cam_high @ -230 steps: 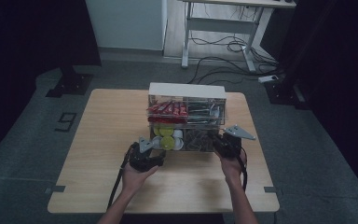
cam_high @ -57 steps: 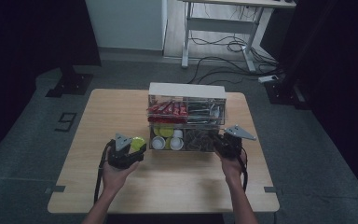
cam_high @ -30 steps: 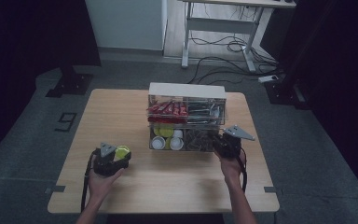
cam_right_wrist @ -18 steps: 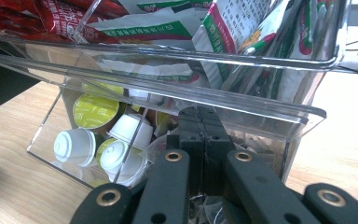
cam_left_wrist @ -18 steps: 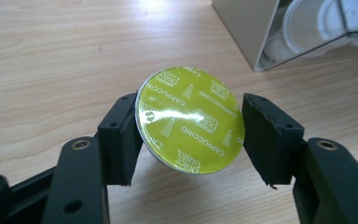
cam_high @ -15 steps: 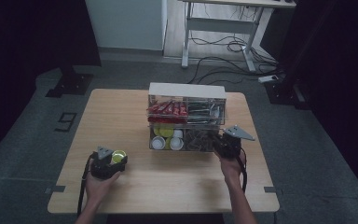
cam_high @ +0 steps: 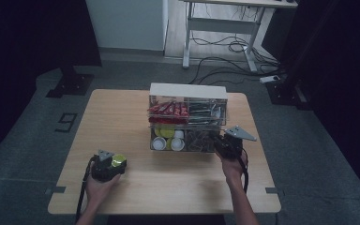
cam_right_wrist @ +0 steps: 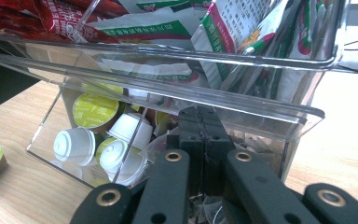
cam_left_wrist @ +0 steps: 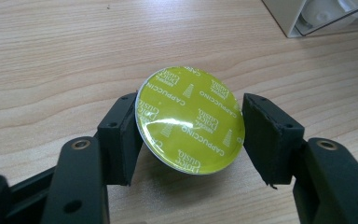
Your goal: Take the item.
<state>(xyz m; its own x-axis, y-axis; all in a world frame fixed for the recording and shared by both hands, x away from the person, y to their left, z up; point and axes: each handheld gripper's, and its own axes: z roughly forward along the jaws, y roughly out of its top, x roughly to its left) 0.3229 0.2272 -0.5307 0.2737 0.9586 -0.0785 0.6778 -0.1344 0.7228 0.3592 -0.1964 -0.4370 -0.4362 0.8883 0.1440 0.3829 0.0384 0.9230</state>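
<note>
A lime-green foil-topped coffee capsule (cam_left_wrist: 189,126) printed "Cappuccino" sits tilted between the black jaws of my left gripper (cam_left_wrist: 191,128), which is shut on it just above the wooden table (cam_high: 122,117). In the high view that gripper (cam_high: 114,165) and the capsule (cam_high: 118,161) are at the table's front left. My right gripper (cam_right_wrist: 200,116) is shut with its jaws pressed together, its tips under the raised clear flap of the organizer box (cam_right_wrist: 261,107). From above, the right gripper (cam_high: 222,143) is at the box's lower right front. White and green capsules (cam_right_wrist: 72,142) fill the lower left compartment.
The clear organizer with a white top (cam_high: 187,90) stands mid-table. Red packets (cam_high: 168,111) and green-white sachets (cam_right_wrist: 233,32) lie in its upper tray. Bare wood surrounds my left gripper. A desk frame and cables (cam_high: 225,47) are on the floor beyond.
My left gripper has carried the green capsule from the box's front out to the front left and lowered it toward the table. The right gripper has stayed at the box.
</note>
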